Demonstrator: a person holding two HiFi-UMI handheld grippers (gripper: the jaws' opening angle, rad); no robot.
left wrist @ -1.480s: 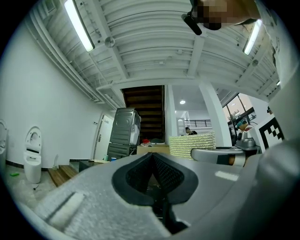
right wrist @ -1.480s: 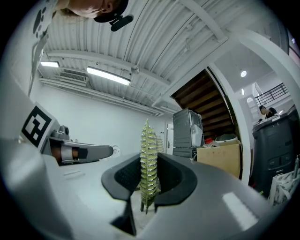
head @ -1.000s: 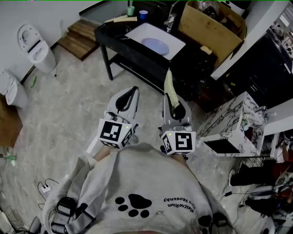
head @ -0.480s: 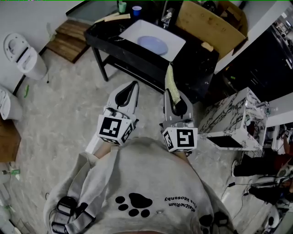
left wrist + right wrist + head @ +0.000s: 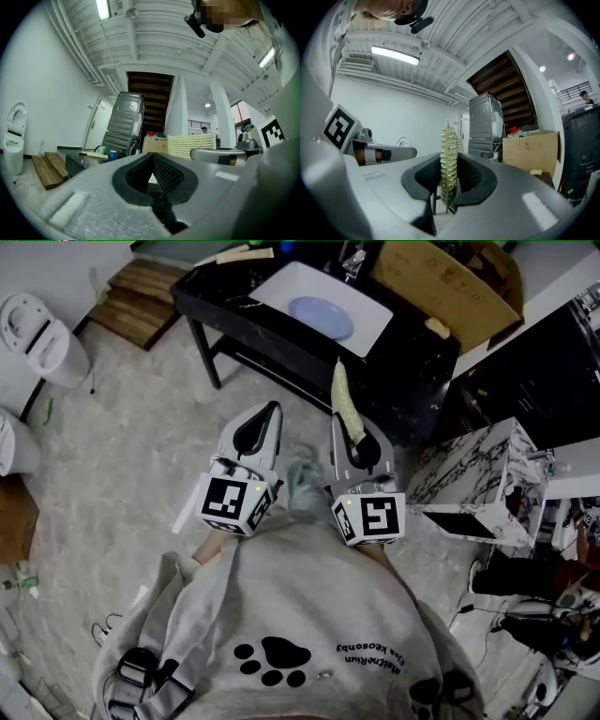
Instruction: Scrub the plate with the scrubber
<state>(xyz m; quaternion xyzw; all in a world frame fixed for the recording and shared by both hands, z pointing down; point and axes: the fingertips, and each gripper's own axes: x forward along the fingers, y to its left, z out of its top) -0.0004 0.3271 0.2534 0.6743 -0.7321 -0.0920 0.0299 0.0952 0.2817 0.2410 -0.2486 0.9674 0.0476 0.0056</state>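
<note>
Being clamped only by its near end in the right gripper (image 5: 352, 432), the scrubber (image 5: 343, 397) could be twisted loose once pressed on the plate (image 5: 321, 317), seen far ahead in the white basin (image 5: 281, 285); the left gripper (image 5: 271, 412) is closed on nothing, so the plate may be shoved.

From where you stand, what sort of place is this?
Likely a workshop or storeroom, not a home kitchen: white rectangular sink on a black table, white ceramic toilet on the floor, brown cardboard box.
</note>
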